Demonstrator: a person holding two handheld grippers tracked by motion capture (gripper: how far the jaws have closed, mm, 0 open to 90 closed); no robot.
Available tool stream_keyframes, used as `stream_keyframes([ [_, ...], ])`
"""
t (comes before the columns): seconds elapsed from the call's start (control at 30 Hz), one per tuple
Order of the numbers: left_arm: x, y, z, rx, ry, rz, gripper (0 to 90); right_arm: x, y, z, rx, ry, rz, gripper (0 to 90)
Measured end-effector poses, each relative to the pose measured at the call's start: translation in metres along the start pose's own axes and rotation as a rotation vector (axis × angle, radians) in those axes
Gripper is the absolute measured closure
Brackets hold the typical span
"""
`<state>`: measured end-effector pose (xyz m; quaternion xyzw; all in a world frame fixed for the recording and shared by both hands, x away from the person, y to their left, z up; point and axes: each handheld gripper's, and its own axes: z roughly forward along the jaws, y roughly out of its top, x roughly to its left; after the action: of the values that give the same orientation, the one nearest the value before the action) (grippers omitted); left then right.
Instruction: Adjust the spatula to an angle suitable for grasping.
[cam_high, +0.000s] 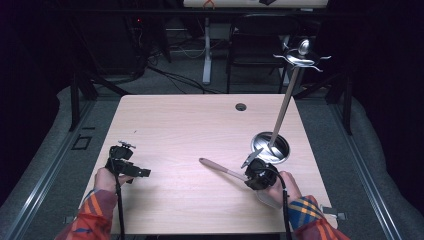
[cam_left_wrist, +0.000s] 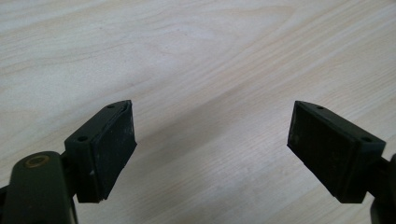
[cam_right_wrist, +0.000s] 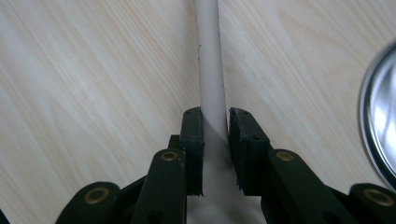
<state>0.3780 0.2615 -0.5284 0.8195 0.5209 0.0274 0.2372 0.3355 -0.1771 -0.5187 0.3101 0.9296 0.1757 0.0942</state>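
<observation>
Gripping a pale utensil handle (cam_right_wrist: 209, 70), the right gripper (cam_right_wrist: 215, 135) is recorded at the near right of the bench (cam_high: 190, 125); its jaws are clenched on the handle, one on each side. In the high view the same gripper (cam_high: 257, 172) is held by the person's right hand (cam_high: 285, 186), and the utensil (cam_high: 220, 169) lies flat across the bench, its rounded handle end pointing left towards the middle and its broader end passing under the hand towards the near edge. What kind of utensil it is cannot be told.

Left gripper (cam_high: 127, 165): held at the near left of the bench, well apart from the utensil. Jaws released, spread wide above bare wood in the left gripper view (cam_left_wrist: 212, 135), nothing between them. Plaid sleeves (cam_high: 95, 217) are noted at both forearms.

Round metal base (cam_high: 271, 146): set on the bench just beyond the right gripper, near it; its shiny rim (cam_right_wrist: 378, 107) is seen at the right edge of the right gripper view. A slim metal pole (cam_high: 284, 107) rises tilted from this base to a head with curved hooks (cam_high: 301, 57).

Small round hole (cam_high: 241, 106): in the bench top near the far edge.

Beyond the bench: a dark chair (cam_high: 255, 45) and a white post (cam_high: 206, 50) on the floor.
</observation>
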Motion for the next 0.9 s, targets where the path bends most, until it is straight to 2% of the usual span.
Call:
stream_keyframes([
  [0.17,-0.004,-0.001,0.001,0.01,-0.001,0.02,13.0,-0.014,-0.019,-0.005,0.032,-0.034,0.039,75.8],
  [0.23,-0.005,-0.002,0.001,0.011,-0.002,0.016,11.4,-0.02,-0.028,-0.005,0.062,-0.049,0.049,75.8],
  [0.33,-0.007,-0.004,0.0,0.015,-0.006,0.017,9.4,-0.024,-0.035,-0.003,0.069,-0.038,0.05,75.8],
  [0.37,-0.01,-0.004,-0.001,0.016,-0.01,0.02,8.0,-0.027,-0.037,-0.003,0.091,-0.047,0.047,75.8],
  [0.4,-0.012,-0.005,-0.002,0.017,-0.008,0.029,6.8,-0.029,-0.041,0.0,0.079,-0.037,0.063,75.8],
  [0.43,-0.015,-0.006,-0.002,0.015,-0.005,0.034,5.6,-0.031,-0.042,-0.001,0.109,-0.04,0.052,75.8],
  [0.5,-0.021,-0.007,-0.004,0.019,0.0,0.053,2.4,-0.034,-0.046,0.001,0.107,-0.038,0.075,75.8],
  [0.57,-0.023,-0.011,-0.005,0.021,-0.003,0.058,0.0,-0.037,-0.048,0.0,0.143,-0.047,0.068,75.8],
  [0.63,-0.023,-0.014,-0.006,0.027,-0.013,0.048,0.0,-0.039,-0.051,0.001,0.144,-0.056,0.094,75.7],
  [0.7,-0.022,-0.017,-0.006,0.034,-0.009,0.042,0.0,-0.041,-0.053,0.0,0.175,-0.067,0.101,75.7],
  [0.77,-0.023,-0.02,-0.007,0.04,-0.01,0.033,0.0,-0.042,-0.055,0.002,0.172,-0.077,0.121,75.6],
  [0.87,-0.029,-0.025,-0.012,0.029,-0.005,0.041,0.0,-0.043,-0.055,0.004,0.214,-0.09,0.114,75.1],
  [0.9,-0.031,-0.026,-0.013,0.026,-0.005,0.042,0.0,-0.042,-0.056,0.006,0.199,-0.089,0.129,75.1],
])
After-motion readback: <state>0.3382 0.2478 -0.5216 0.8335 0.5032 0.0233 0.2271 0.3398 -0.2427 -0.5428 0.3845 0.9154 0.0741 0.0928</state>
